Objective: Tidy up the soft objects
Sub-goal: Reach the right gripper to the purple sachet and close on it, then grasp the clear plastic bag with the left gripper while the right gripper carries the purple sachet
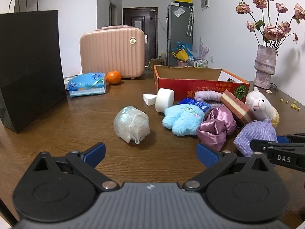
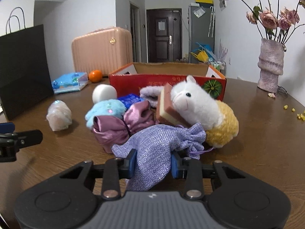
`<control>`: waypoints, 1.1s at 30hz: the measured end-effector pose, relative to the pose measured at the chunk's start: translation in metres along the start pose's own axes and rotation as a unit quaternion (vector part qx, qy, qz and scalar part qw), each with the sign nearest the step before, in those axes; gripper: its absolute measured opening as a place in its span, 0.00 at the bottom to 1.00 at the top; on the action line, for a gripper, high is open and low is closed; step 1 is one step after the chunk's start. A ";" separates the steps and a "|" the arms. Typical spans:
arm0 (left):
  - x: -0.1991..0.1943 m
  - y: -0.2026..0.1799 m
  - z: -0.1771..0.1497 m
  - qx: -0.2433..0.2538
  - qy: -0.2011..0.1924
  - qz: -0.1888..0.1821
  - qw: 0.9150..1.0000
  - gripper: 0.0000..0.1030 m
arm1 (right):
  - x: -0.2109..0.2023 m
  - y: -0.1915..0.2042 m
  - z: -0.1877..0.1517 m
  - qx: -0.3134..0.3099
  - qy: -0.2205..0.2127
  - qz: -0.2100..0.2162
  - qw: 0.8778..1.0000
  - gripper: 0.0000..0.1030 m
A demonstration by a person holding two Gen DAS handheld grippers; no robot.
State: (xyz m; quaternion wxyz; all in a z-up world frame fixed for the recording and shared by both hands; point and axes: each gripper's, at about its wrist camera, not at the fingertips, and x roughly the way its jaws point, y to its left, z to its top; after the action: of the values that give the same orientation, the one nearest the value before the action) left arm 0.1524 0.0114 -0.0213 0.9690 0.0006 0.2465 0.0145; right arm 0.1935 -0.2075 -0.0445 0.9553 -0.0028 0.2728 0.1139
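Table (image 2: 257, 133), brown wood, carries everything; black paper bag (image 1: 28, 66) stands at far left, pink case (image 1: 112, 51) behind, red cardboard box (image 2: 167, 84) open-topped at centre back, prob. the drop spot. Soft pile sits just in front of box: white alpaca toy (image 2: 196, 103) leaning on striped sponge block (image 2: 167, 106), blue fuzzy toy (image 1: 181, 118), satin scrunchie (image 2: 122, 126), white foam roll (image 1: 164, 99); mesh bath puff (image 1: 131, 124) lies apart to the left. Lilac drawstring pouch (image 2: 152, 152) is nearest item, at front edge of pile, against scrunchie. Right gripper (image 2: 154, 164): blue pads narrowed onto pouch body, fabric bunched between them, so holding pouch. Left gripper (image 1: 150, 154): wide, nothing between fingers, hovering over bare table short of puff. Pouch long axis runs from closed bottom under right gripper up and away-right to gathered neck, neck pointing toward alpaca. Risks: grip is on loose cloth only, so may slip out on lift; cord tail at neck lies by alpaca's yellow base, could snag and drag toy; pile leans, sponge block may topple if pouch pulls scrunchie.
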 end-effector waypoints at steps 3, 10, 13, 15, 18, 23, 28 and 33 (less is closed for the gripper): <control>-0.002 0.002 0.003 0.003 -0.004 0.006 1.000 1.00 | -0.007 0.001 0.003 -0.002 -0.011 0.004 1.000 0.33; -0.001 0.009 0.017 0.009 -0.008 0.019 1.000 1.00 | -0.023 0.003 0.011 -0.007 -0.041 0.009 0.999 0.33; 0.006 0.012 0.025 0.012 -0.003 0.022 1.000 1.00 | -0.027 0.003 0.016 -0.008 -0.052 0.006 0.999 0.33; 0.012 0.014 0.028 0.012 0.003 0.023 1.000 1.00 | -0.028 0.002 0.019 -0.008 -0.059 0.003 0.998 0.33; 0.022 0.017 0.035 0.015 0.011 0.026 0.999 1.00 | -0.031 0.003 0.027 -0.011 -0.074 -0.002 0.997 0.33; 0.044 0.020 0.047 0.027 0.021 0.034 0.999 1.00 | -0.030 0.001 0.042 -0.015 -0.092 -0.014 0.996 0.33; 0.073 0.023 0.051 0.034 0.046 0.040 0.998 1.00 | -0.024 -0.001 0.052 -0.014 -0.096 -0.024 0.995 0.33; 0.097 0.027 0.053 0.035 0.060 0.042 0.997 1.00 | -0.017 -0.003 0.058 -0.012 -0.094 -0.030 0.995 0.34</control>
State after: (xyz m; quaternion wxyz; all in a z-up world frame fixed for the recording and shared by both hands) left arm 0.2624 0.0419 -0.0207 0.9504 0.0444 0.3043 0.0469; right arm 0.2102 -0.2101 0.0137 0.9795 -0.0113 0.1807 0.0884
